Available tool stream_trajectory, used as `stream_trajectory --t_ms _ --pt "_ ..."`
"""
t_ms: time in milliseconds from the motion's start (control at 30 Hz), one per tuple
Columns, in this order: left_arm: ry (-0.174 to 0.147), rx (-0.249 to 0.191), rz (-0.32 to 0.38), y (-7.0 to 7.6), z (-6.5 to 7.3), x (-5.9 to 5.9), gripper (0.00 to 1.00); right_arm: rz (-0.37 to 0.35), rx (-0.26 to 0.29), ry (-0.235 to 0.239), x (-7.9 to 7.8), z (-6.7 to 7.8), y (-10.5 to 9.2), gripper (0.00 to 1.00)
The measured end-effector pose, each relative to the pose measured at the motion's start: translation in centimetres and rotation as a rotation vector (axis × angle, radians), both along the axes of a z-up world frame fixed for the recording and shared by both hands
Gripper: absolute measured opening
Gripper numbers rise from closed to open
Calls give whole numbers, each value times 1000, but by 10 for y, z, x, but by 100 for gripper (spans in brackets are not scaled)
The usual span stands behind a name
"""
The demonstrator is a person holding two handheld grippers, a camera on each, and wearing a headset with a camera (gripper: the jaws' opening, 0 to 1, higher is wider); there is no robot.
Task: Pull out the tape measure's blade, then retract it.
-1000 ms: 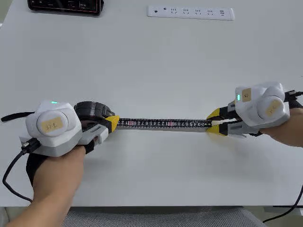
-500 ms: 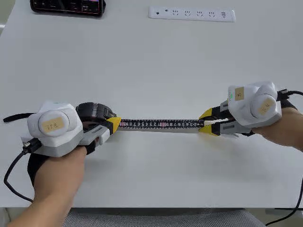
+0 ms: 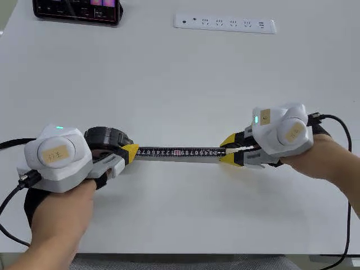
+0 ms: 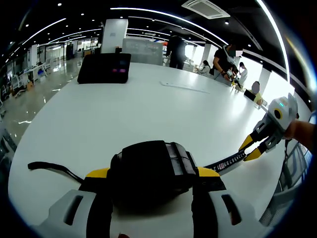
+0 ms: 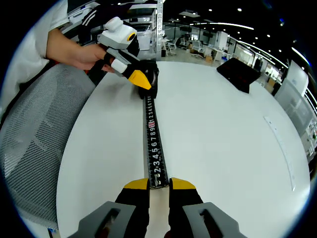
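Observation:
On the white table [image 3: 180, 84] lies a black tape measure case [image 3: 106, 138], with my left gripper [image 3: 127, 153] shut around it. In the left gripper view the case [image 4: 151, 171] sits between the yellow-tipped jaws of my left gripper [image 4: 153, 174]. The blade [image 3: 180, 152], dark with white numbers, runs right just above the table to my right gripper [image 3: 228, 154], which is shut on its end. The right gripper view shows the blade [image 5: 153, 144] stretching from my right gripper [image 5: 159, 184] to the case [image 5: 151, 75] and the left gripper [image 5: 140, 79].
A white power strip [image 3: 225, 23] and a dark tablet-like device [image 3: 76, 10] lie at the table's far edge. Cables trail from both grippers near the front edge. A grey mesh chair [image 5: 29, 148] stands beside the table. People stand in the far background [image 4: 225, 57].
My right gripper has moved left toward the case while holding the blade's end, so the exposed blade is shorter. The left gripper and case have stayed roughly in place.

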State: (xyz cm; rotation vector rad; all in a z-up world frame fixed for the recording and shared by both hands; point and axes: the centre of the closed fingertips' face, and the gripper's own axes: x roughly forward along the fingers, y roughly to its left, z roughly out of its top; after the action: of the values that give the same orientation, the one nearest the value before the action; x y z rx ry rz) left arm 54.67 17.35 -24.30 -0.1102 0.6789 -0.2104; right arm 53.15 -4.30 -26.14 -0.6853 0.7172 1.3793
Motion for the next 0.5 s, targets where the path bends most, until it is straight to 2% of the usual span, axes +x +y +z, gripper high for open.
stream_trajectory --t_ms 500 --pt "-2 -2 2 0 1 0 61 13 14 4 2 -4 16 11"
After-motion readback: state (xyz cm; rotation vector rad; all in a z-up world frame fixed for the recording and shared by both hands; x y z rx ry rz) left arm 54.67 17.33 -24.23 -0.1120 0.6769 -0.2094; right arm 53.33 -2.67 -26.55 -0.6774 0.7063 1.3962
